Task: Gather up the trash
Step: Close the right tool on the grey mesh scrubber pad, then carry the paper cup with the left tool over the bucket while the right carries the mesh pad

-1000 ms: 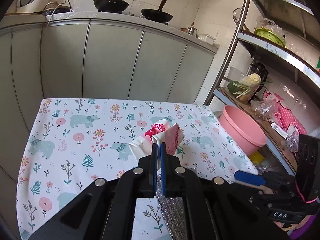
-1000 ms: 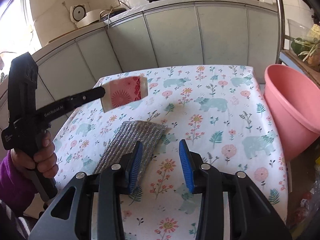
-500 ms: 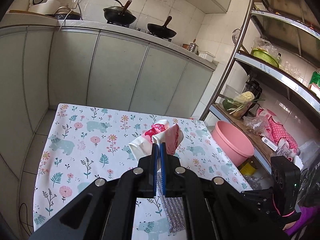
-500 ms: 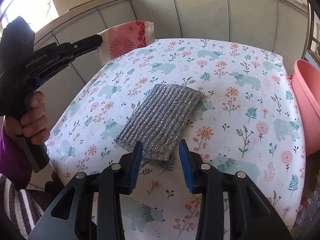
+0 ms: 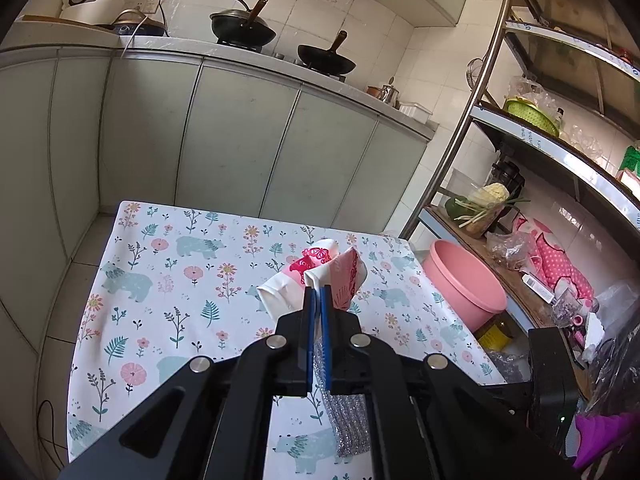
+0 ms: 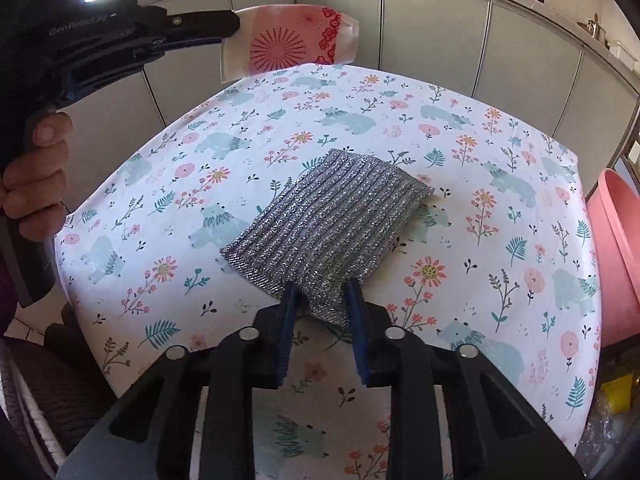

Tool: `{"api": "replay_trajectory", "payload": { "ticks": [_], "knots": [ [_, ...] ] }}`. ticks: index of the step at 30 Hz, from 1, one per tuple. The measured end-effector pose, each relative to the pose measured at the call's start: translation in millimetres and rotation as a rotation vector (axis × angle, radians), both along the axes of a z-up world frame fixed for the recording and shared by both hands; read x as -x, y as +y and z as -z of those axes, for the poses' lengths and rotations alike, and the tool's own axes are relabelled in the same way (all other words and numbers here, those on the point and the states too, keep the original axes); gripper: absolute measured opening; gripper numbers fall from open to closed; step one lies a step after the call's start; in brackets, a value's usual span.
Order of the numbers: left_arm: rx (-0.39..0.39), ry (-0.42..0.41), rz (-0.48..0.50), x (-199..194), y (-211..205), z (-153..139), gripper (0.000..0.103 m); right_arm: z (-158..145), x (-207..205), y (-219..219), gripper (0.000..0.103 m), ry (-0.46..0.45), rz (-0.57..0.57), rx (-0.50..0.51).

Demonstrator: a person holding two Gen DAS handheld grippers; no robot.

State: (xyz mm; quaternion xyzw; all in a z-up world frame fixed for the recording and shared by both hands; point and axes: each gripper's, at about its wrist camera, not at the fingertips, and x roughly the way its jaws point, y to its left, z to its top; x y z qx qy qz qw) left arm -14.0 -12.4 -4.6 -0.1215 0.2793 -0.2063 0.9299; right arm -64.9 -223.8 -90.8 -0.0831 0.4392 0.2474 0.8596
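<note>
A crushed paper cup (image 5: 316, 258), white with red and pink print, hangs above the floral tablecloth (image 5: 160, 280) with my left gripper (image 5: 317, 292) shut on its rim. The right wrist view shows the same cup (image 6: 296, 40) held high at the upper left by the left gripper (image 6: 232, 26). A silver glittery scrubbing cloth (image 6: 328, 216) lies flat on the table. My right gripper (image 6: 321, 286) is down at the cloth's near corner. Its jaws are closing with that corner between them. The cloth (image 5: 348, 420) also peeks out under the left gripper.
A pink plastic basin (image 5: 464, 284) sits below the table's right edge, with its rim (image 6: 616, 248) at the right of the right wrist view. A metal shelf rack (image 5: 520, 132) with bags and vegetables stands to the right. Grey kitchen cabinets (image 5: 240, 140) run behind the table.
My right gripper came down and forward to the silver cloth's near corner, and its jaws narrowed around it. The left gripper lifted the cup higher above the table.
</note>
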Motion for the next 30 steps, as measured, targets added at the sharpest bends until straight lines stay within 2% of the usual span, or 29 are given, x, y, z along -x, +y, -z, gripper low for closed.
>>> {"api": "replay_trajectory", "payload": {
  "ticks": [1,6,16,30],
  "knots": [
    [-0.002,-0.002,0.002,0.5,-0.5,-0.3,0.002,-0.1,-0.4,-1.5,0.016,0.002,0.004,-0.006],
    [-0.011,-0.012,0.008,4.0,-4.9,-4.2,0.002,-6.2,0.6,-4.4,0.012,-0.016,0.011,-0.038],
    [-0.028,-0.039,0.015,9.0,-12.8,-15.2,0.002,-49.5,8.0,-22.9,0.012,-0.138,0.056,-0.144],
    [-0.052,-0.083,0.064,5.8,-45.2,-33.5,0.002,-107.9,8.8,-76.3,0.012,-0.331,0.203,-0.205]
  ]
}}
